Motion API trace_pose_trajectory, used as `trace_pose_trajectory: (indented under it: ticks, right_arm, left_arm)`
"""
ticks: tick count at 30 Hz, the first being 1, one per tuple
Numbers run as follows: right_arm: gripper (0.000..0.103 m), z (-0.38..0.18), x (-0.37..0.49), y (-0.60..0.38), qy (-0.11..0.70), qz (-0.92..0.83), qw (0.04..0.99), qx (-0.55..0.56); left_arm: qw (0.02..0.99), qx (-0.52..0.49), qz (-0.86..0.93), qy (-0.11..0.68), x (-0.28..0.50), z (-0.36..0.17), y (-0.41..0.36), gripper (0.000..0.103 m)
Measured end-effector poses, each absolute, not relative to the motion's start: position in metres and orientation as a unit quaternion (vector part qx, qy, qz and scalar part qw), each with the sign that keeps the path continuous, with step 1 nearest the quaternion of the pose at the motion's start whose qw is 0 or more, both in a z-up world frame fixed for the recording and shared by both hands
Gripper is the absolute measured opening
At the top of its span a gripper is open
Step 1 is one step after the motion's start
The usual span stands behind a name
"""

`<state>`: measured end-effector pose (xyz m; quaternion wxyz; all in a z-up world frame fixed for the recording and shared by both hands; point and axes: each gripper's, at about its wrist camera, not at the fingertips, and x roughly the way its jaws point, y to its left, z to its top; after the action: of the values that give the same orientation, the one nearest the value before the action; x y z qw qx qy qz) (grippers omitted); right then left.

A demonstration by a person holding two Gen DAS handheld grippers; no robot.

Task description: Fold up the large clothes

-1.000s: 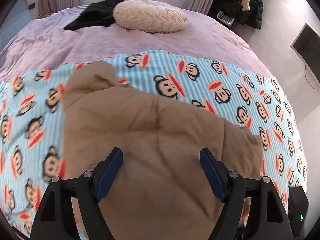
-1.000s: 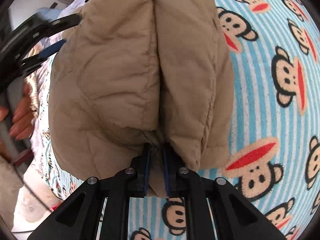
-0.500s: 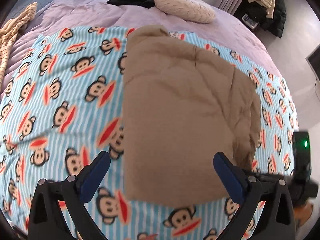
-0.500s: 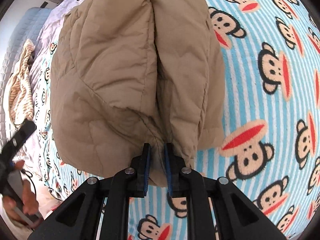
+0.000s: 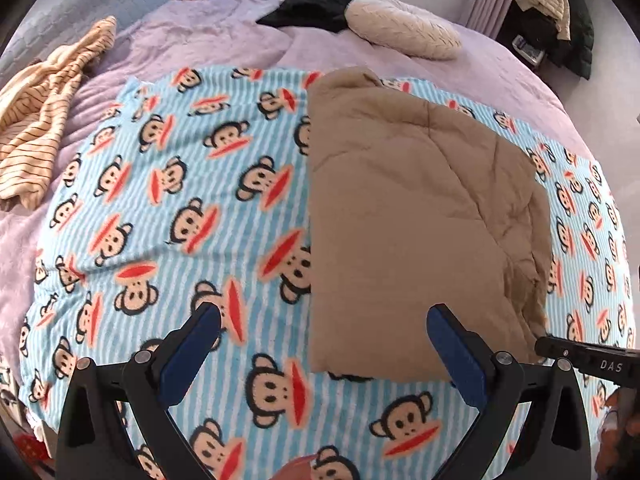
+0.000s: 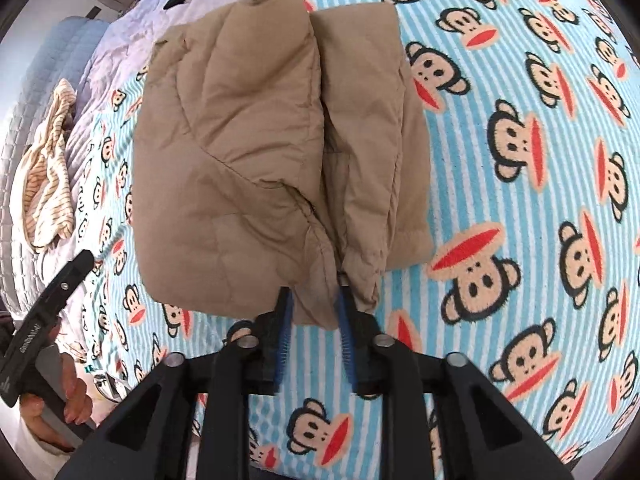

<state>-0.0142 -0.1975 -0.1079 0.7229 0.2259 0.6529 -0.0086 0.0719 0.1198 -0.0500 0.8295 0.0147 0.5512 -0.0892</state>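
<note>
A tan padded jacket [image 5: 416, 216] lies folded into a block on the blue monkey-print blanket [image 5: 192, 216]. In the right wrist view the jacket [image 6: 248, 140] shows two folded halves side by side. My left gripper [image 5: 324, 344] is open and empty, above the blanket at the jacket's near left corner. My right gripper [image 6: 314, 308] has its jaws apart at the jacket's near edge, with a fold of fabric lying between them, not pinched.
The blanket covers a lilac bed [image 5: 208, 40]. A striped cream garment [image 5: 44, 112] lies at the left. A cream cushion [image 5: 404, 32] and a black garment [image 5: 316, 4] lie at the far end. Dark coats [image 5: 560, 16] hang at the far right.
My right gripper has opened and let go of the jacket's edge. My left gripper has pulled back and to the left, off the jacket. The jacket now lies flat.
</note>
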Motion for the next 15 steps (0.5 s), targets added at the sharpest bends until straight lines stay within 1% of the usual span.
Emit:
trace_pose_trajectory:
  ticks: [1, 2, 12, 14, 15]
  right_arm:
    - [0.038, -0.105, -0.017, -0.197, 0.651, -0.011, 0.724, 0.226]
    - [0.039, -0.103, -0.018, -0.196, 0.651, -0.013, 0.725, 0.225]
    - [0.039, -0.094, -0.034, -0.179, 0.654, -0.025, 0.721, 0.228]
    - [0.042, -0.090, -0.038, -0.174, 0.652, -0.030, 0.724, 0.225]
    - [0.046, -0.088, -0.039, -0.171, 0.649, -0.032, 0.727, 0.223]
  left_arm:
    - [0.827, 0.020, -0.092, 0.555, 0.070, -0.050, 0.119, 0.103]
    - [0.825, 0.025, -0.095, 0.556, 0.069, -0.050, 0.117, 0.103]
    - [0.807, 0.041, -0.110, 0.579, 0.062, -0.051, 0.108, 0.103]
    - [0.803, 0.041, -0.121, 0.582, 0.060, -0.050, 0.107, 0.103]
    - [0.803, 0.042, -0.124, 0.582, 0.060, -0.049, 0.106, 0.103]
